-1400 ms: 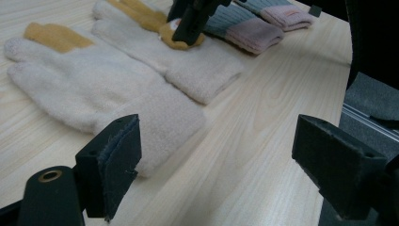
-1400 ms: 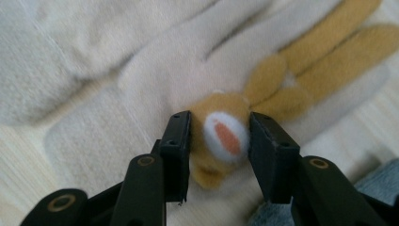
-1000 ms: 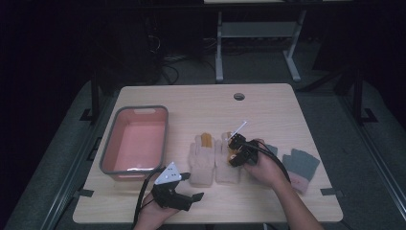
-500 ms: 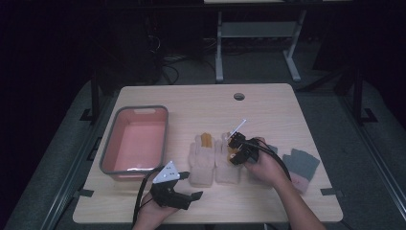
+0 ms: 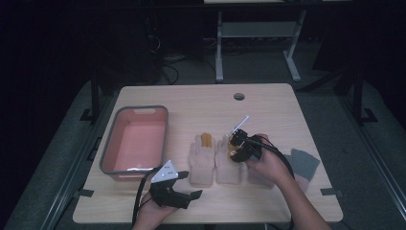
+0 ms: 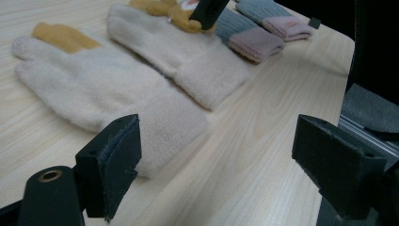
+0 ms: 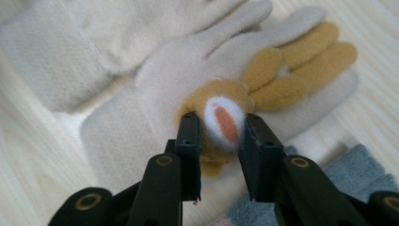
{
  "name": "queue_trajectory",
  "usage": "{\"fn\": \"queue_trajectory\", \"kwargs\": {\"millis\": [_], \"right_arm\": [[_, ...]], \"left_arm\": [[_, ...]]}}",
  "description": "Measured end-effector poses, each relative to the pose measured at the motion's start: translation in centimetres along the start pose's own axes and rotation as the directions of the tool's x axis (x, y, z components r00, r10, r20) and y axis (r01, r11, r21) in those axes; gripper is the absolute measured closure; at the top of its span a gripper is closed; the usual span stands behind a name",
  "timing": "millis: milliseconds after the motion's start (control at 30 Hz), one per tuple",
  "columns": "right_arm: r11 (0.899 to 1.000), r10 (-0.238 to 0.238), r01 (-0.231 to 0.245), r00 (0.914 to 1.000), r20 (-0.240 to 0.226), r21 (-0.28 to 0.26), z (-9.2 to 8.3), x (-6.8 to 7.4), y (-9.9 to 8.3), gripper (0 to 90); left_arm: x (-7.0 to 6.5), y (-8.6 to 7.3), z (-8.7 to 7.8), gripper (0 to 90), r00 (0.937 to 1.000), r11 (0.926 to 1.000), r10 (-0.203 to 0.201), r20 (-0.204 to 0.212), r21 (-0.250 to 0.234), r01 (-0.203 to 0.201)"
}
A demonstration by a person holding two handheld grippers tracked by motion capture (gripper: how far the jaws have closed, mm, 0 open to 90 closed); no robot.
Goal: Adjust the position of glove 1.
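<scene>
Right tool (image 7: 220, 136) has just been closing, clenched on the glove's plush patch (image 7: 221, 123); left tool (image 6: 235, 155) released beside it; lifting may slip off.

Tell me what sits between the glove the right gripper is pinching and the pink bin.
The right gripper has just closed on the right cream glove. Between it and the pink bin lies the other cream glove flat on the table; lifting clears it. The left gripper waits nearer the person.

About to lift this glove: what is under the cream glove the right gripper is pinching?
Under the cream glove shows bare table; a grey glove lies at its edge. The right gripper has just closed on its tan patch. Directly beneath is hidden.
</scene>
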State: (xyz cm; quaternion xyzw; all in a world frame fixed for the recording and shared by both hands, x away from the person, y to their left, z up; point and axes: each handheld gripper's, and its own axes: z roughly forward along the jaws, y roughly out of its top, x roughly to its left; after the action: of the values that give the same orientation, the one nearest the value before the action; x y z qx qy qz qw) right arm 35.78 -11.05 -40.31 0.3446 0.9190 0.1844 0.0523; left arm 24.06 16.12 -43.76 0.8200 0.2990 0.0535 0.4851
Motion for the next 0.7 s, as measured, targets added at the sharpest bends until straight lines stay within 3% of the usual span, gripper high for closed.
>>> {"fn": "queue_trajectory", "kwargs": {"millis": [333,533,700], "right_arm": [[0.999,-0.015,0.016,0.9998,0.011,-0.028,-2.0,0.4,0.3,70.5],[0.998,-0.040,0.041,0.9991,0.009,-0.054,-3.6,1.3,1.0,70.5],[0.996,-0.057,0.057,0.9984,0.002,-0.072,-4.3,1.9,1.8,70.5]], "left_arm": [[-0.1,0.1,-0.4,16.1,1.0000,0.9998,-0.001,-0.008,-0.020,0.001],[-0.2,0.2,-0.5,16.1,0.9998,0.9989,-0.017,-0.014,-0.043,0.016],[-0.1,0.2,-0.8,16.1,0.9997,0.9991,-0.007,-0.024,-0.043,0.006]]}}
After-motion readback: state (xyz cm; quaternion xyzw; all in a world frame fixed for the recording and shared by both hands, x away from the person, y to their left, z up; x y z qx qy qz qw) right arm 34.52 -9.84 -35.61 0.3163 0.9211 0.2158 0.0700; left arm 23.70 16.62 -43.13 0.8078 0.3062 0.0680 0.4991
